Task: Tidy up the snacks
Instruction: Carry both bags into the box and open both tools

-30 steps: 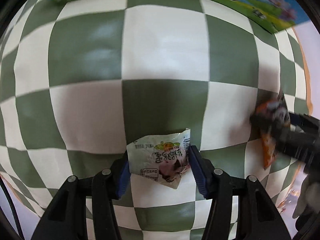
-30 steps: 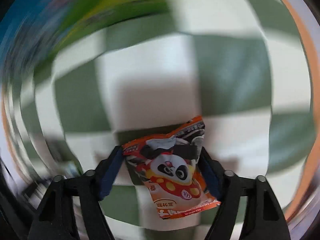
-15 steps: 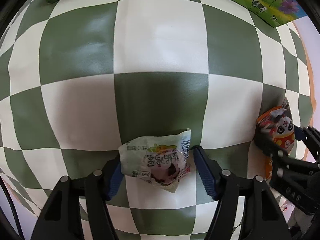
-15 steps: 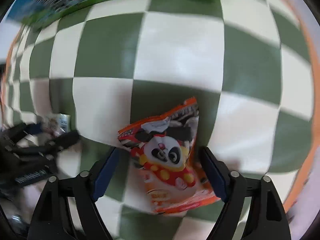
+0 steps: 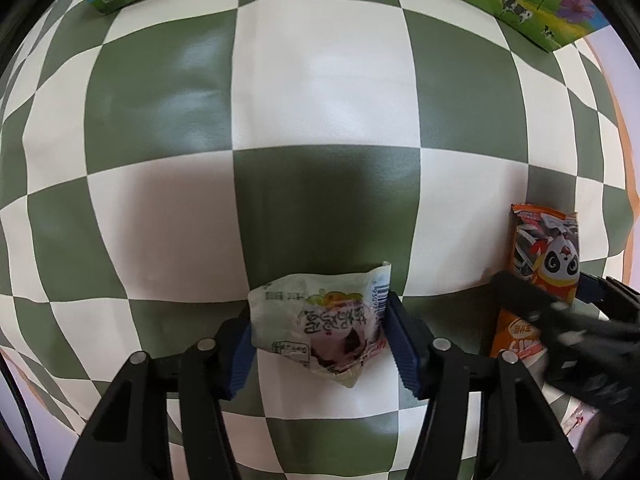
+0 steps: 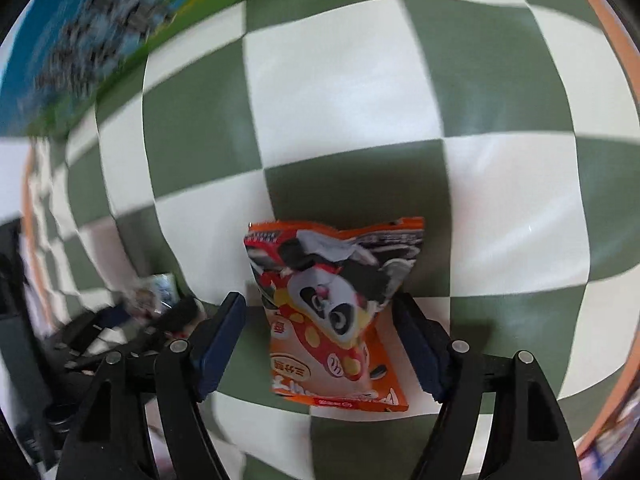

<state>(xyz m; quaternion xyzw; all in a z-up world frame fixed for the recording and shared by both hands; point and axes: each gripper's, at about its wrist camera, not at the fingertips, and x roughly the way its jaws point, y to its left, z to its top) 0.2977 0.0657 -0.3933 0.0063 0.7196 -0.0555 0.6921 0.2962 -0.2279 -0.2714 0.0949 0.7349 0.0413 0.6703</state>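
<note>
Now left gripper (image 5: 320, 336) pinches pale snack packet (image 5: 320, 328) above checkered counter (image 5: 320, 92); right gripper (image 6: 320, 340) stands wider than panda snack pouch (image 6: 336, 300), grip uncertain. Risk: slick pouch slipping, grippers colliding.

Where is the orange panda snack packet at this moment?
The orange panda packet sits between the right tongs in the right wrist view, over the checkered cloth; the left wrist view shows it at far right.
</note>
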